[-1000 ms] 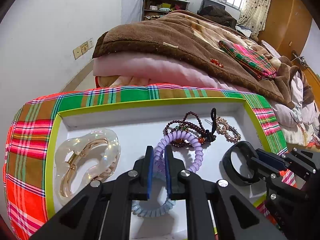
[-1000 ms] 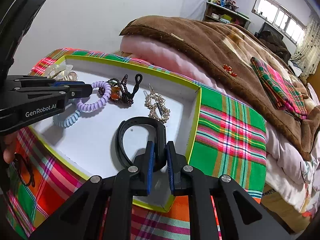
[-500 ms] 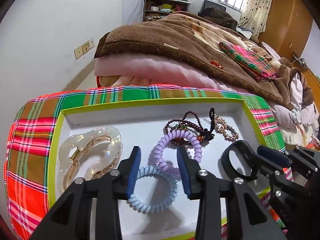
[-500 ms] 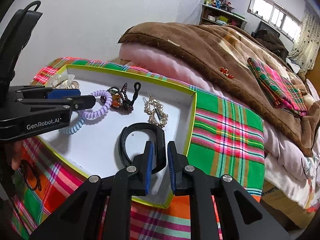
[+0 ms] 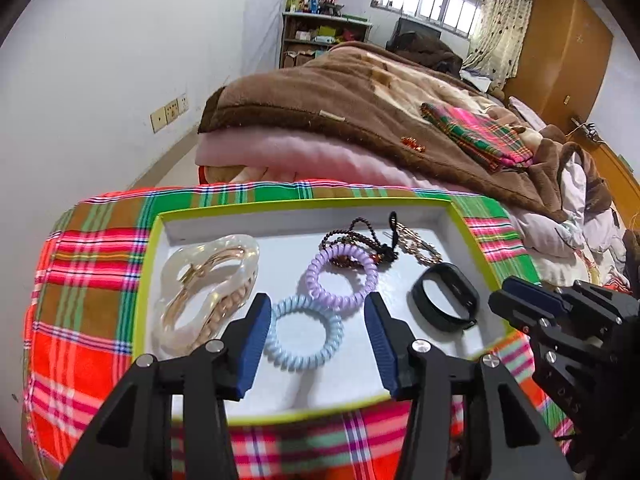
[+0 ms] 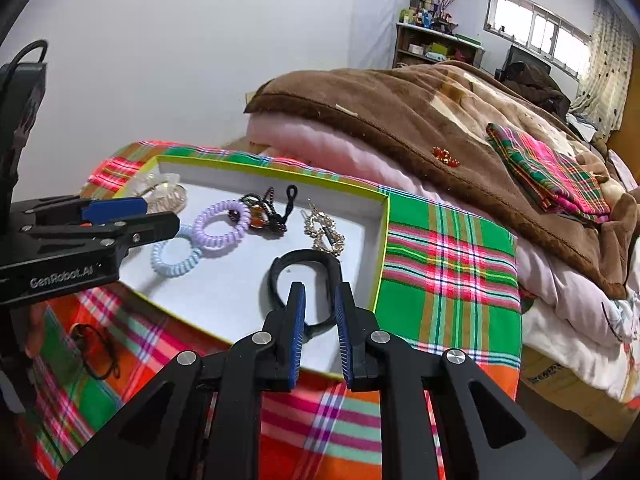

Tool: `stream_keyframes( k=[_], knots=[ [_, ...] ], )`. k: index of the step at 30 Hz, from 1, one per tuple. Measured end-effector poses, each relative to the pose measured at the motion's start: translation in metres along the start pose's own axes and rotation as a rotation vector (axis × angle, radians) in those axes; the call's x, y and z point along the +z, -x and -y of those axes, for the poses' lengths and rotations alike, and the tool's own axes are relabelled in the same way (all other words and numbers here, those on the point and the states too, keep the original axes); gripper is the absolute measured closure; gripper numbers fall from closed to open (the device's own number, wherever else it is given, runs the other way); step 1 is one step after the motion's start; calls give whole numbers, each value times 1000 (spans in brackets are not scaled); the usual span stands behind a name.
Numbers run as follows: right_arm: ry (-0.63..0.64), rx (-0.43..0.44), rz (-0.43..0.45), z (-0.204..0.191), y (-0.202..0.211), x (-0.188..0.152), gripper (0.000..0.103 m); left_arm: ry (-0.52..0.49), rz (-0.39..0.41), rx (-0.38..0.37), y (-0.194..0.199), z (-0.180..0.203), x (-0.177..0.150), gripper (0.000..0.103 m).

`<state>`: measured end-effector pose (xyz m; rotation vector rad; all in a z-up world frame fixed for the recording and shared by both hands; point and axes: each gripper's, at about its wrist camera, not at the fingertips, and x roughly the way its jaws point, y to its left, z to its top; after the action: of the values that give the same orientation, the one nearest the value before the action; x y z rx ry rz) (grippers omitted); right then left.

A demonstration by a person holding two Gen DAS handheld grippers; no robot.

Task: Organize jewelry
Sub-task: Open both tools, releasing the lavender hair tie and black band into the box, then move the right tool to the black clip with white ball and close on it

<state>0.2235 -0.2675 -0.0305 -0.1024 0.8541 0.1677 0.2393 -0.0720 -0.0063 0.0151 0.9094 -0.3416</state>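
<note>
A white tray with a lime rim (image 5: 148, 280) (image 6: 382, 236) lies on a plaid cloth. In it lie a clear hair claw (image 5: 208, 284), a light blue coil hair tie (image 5: 304, 332) (image 6: 176, 258), a purple coil tie (image 5: 342, 276) (image 6: 220, 228), a dark bead bracelet (image 5: 352, 236), a gold chain piece (image 6: 324, 232) and a black band (image 5: 446, 296) (image 6: 306, 284). My left gripper (image 5: 316, 320) is open, above the blue tie, holding nothing. My right gripper (image 6: 320, 300) is open a little around the black band's near edge, not gripping it.
A bed with a brown blanket (image 5: 360, 112) and a pink quilt (image 6: 320, 140) stands right behind the tray. A black hair tie (image 6: 94, 350) lies on the plaid cloth in front of the tray. A white wall (image 5: 100, 60) is to the left.
My left gripper opened, let go of the blue coil tie in the tray and drew back. My right gripper opened off the black band and pulled back a little.
</note>
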Motion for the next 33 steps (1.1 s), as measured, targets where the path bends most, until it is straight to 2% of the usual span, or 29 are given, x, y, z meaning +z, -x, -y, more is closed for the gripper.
stream_keyframes(
  k=[10,15,16,17,19,28,33],
  knots=[
    [-16,24,38,-14,30,-13,87,14,44,-28,43,-4,-21,51],
    [-31,56,46,-21,44,-26,86,42,63,-18,62,-13,-38,50],
    [-33,59,48,-22,46,-29,82,51,67,-18,66,-15,-43,50],
    [-41,67,49,-23,50,-35,73,55,71,-17,69,-18,-48,50],
    [-56,81,46,-24,53,-42,65,75,79,-10,76,-25,-59,49],
    [-122,104,9,-31,47,-72,65,136,63,-7,89,-51,-99,47],
    [-111,117,-1,-44,43,-80,65,165,60,-8,94,-62,-114,47]
  ],
)
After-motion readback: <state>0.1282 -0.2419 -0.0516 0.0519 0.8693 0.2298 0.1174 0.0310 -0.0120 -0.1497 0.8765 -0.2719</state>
